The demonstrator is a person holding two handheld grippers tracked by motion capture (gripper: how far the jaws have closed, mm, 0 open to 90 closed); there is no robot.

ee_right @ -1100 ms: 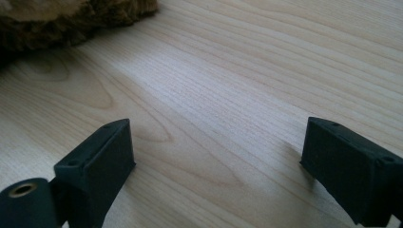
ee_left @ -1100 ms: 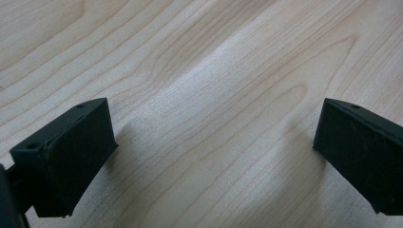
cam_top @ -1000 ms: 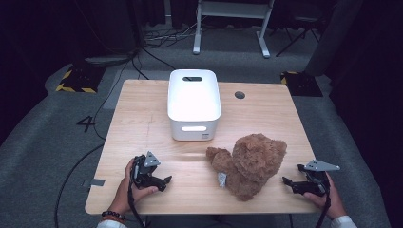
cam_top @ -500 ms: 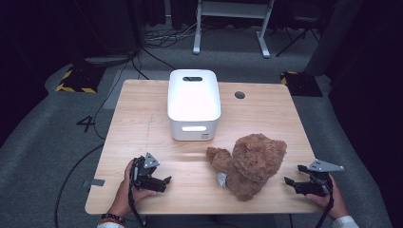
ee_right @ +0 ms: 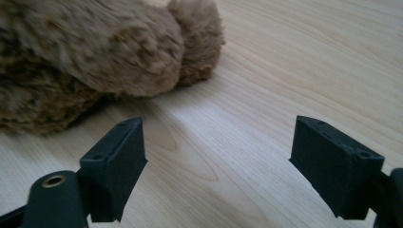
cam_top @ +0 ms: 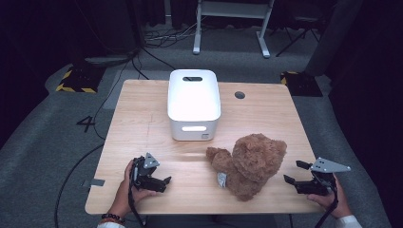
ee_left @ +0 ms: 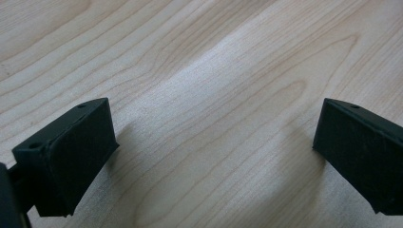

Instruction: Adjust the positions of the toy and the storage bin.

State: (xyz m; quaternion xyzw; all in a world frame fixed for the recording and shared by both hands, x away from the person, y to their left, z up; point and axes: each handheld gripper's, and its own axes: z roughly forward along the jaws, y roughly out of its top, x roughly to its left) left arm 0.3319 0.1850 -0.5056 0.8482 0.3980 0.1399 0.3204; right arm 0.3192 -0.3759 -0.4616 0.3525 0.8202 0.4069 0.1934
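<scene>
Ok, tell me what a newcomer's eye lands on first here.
The brown teddy bear lies slumped on the near right part of the wooden table. Behind it, near the table's middle, a white plastic bin stands upside down. The left gripper and the right gripper flank the bear, jaws open, holding nothing.

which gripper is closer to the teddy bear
Right. The right gripper sits just off the teddy bear's right side, jaws open and pointed at it, not touching. The left gripper is farther away, across bare table to the bear's left.
</scene>
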